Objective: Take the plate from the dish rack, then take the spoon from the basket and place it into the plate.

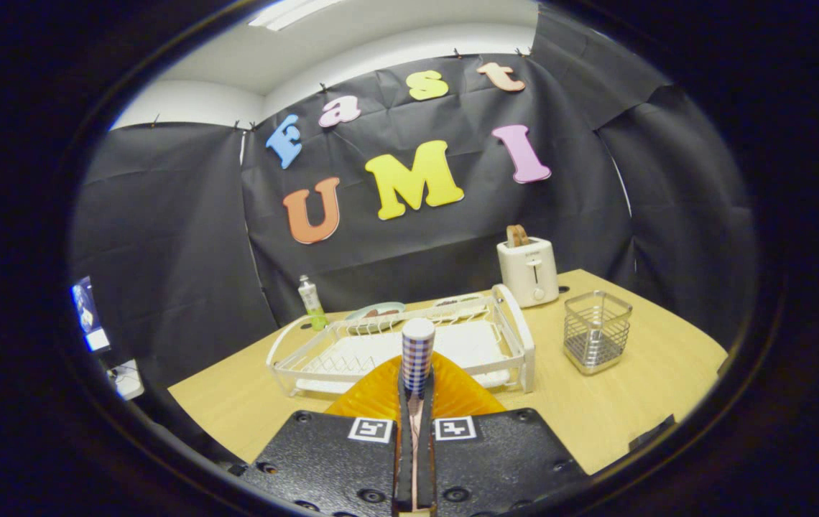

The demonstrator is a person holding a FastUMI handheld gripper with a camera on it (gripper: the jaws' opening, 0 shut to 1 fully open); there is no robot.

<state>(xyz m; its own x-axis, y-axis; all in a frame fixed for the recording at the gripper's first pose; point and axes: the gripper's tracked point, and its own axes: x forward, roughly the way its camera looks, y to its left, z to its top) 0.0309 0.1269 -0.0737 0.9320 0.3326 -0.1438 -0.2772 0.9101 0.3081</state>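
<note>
Spoon clamped between jaws, over plate.

Spoon held over the orange plate

The gripper has its 2 fingers pressed together on the checked spoon, handle upright, above the orange plate on the table. Beyond stand the dish rack, the wire basket and a toaster.

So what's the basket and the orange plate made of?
The basket looks like shiny metal wire: thin silvery bars in a see-through grid. The plate looks like glossy plastic, orange with fine ribs, though glass is possible. The gripper is shut on the spoon, just above the plate.
</note>
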